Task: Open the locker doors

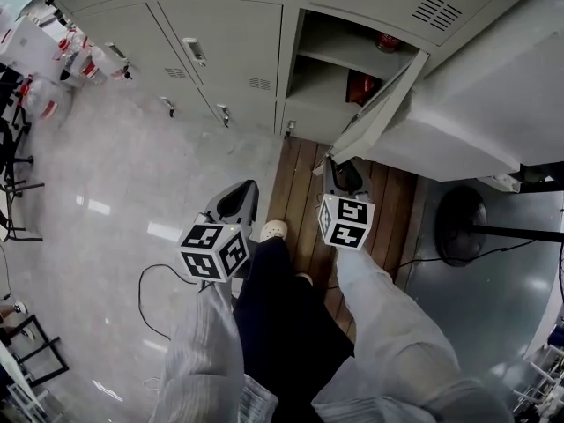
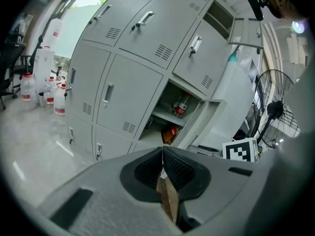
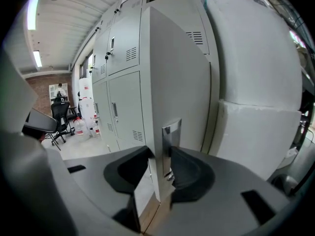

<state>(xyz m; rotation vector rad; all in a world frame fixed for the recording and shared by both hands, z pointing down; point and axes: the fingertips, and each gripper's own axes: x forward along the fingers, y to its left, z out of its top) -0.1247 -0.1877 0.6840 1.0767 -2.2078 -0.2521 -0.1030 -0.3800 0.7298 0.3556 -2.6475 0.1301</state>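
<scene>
The bank of grey lockers (image 1: 220, 33) stands ahead, most doors closed. One lower locker door (image 1: 379, 113) is swung wide to the right; its compartment (image 2: 172, 119) holds a red bottle and an orange packet. My right gripper (image 1: 339, 176) straddles that door's free edge (image 3: 155, 132) at the metal handle (image 3: 171, 132), one jaw on the inner side and one on the outer face, both touching it. My left gripper (image 1: 238, 203) hangs apart from the lockers, to the left of the open door. In the left gripper view its jaws (image 2: 162, 149) meet with nothing between them.
A large white appliance (image 1: 476, 104) stands right behind the open door. A floor fan (image 1: 460, 223) and cables lie to the right. Water bottles (image 1: 84, 60) cluster at the far left by the lockers. My legs and shoes stand on a wooden floor strip (image 1: 300, 183).
</scene>
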